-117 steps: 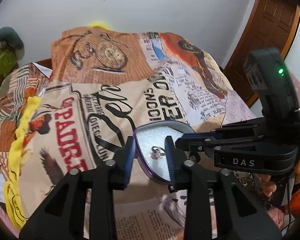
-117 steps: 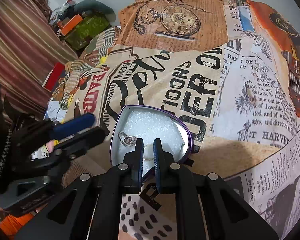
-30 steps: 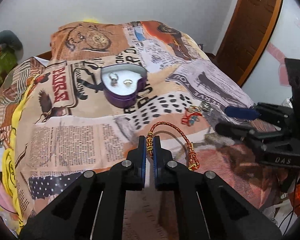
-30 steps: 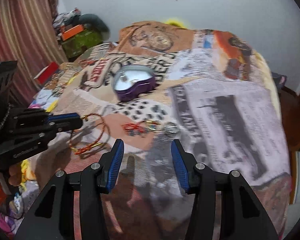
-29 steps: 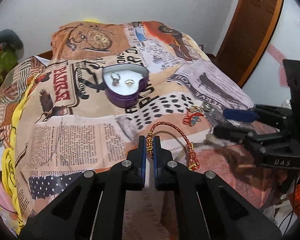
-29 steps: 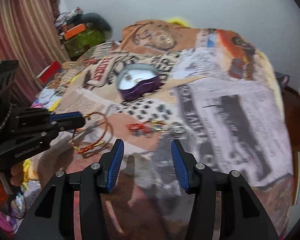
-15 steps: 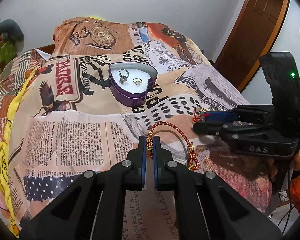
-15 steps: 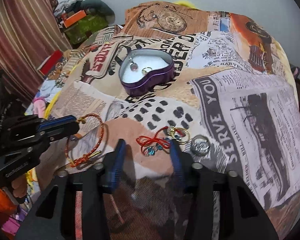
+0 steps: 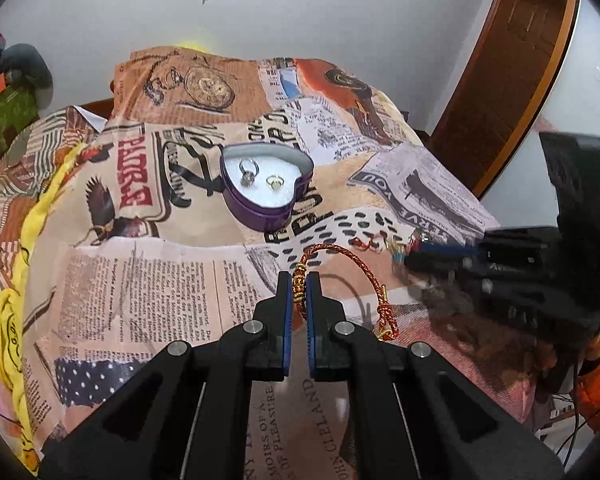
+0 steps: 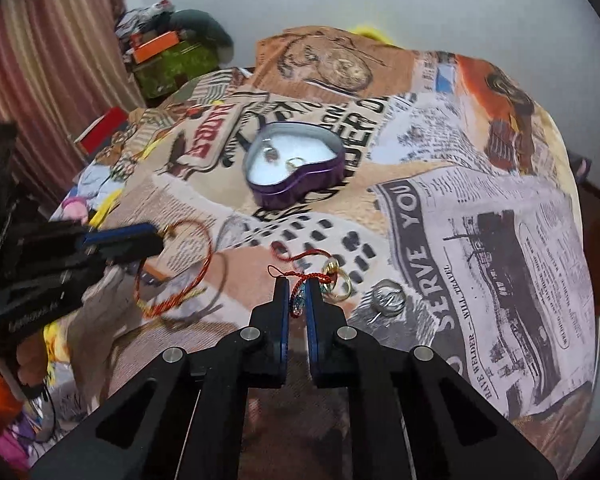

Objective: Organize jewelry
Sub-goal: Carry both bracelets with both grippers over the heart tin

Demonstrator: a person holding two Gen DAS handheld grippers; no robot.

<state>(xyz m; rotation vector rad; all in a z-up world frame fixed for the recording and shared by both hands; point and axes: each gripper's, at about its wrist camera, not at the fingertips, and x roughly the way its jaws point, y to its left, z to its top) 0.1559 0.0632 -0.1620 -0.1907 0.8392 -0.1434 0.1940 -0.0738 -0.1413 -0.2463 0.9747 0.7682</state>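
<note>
While left hand-held gripper (image 9: 299,285) pinches red-gold bracelet (image 9: 350,276), right hand-held gripper (image 10: 297,293) — nearly closed — clamps red charm cord (image 10: 305,270), beside rings.

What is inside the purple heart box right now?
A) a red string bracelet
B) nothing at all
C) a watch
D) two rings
D: the purple heart box holds two rings, a silver ring and a gold ring, lying on its white padding, while the bracelet is outside it, pinched in the left gripper.
</note>
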